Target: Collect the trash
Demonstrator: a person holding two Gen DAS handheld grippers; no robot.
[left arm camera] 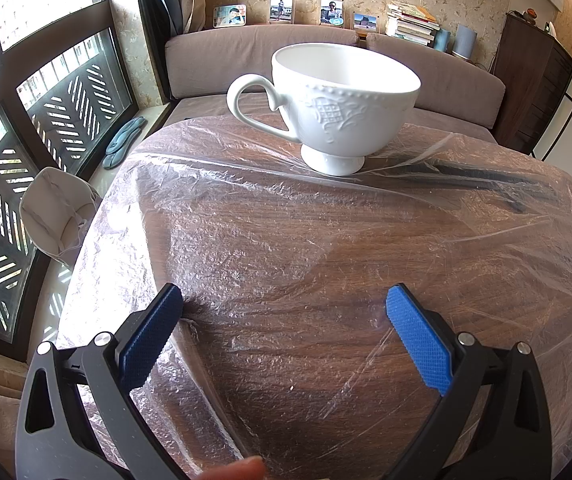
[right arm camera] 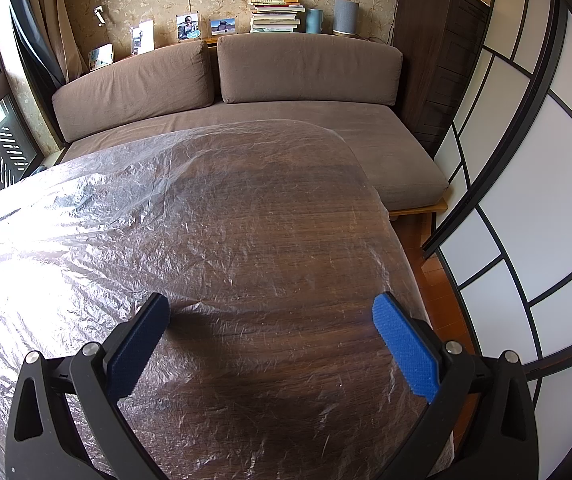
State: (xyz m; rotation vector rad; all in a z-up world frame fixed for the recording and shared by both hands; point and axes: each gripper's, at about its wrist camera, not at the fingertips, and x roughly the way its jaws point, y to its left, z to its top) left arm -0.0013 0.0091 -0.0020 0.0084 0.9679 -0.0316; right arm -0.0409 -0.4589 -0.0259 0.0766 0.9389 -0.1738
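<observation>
Left wrist view: the left gripper [left arm camera: 284, 300] hangs over a wooden table [left arm camera: 286, 340] covered by a plastic sheet [left arm camera: 214, 216], jaws spread wide and empty. A white cup [left arm camera: 341, 108] stands on the sheet at 12 o'clock, well apart. A white mask [left arm camera: 58, 212] sits at 9 o'clock, off the table edge.

Right wrist view: the right gripper [right arm camera: 270, 308] is likewise spread wide and empty above the sheet. A brown sofa [right arm camera: 246, 120] lies at 12 o'clock.

No legible text, not even on the book spines [right arm camera: 276, 12].
</observation>
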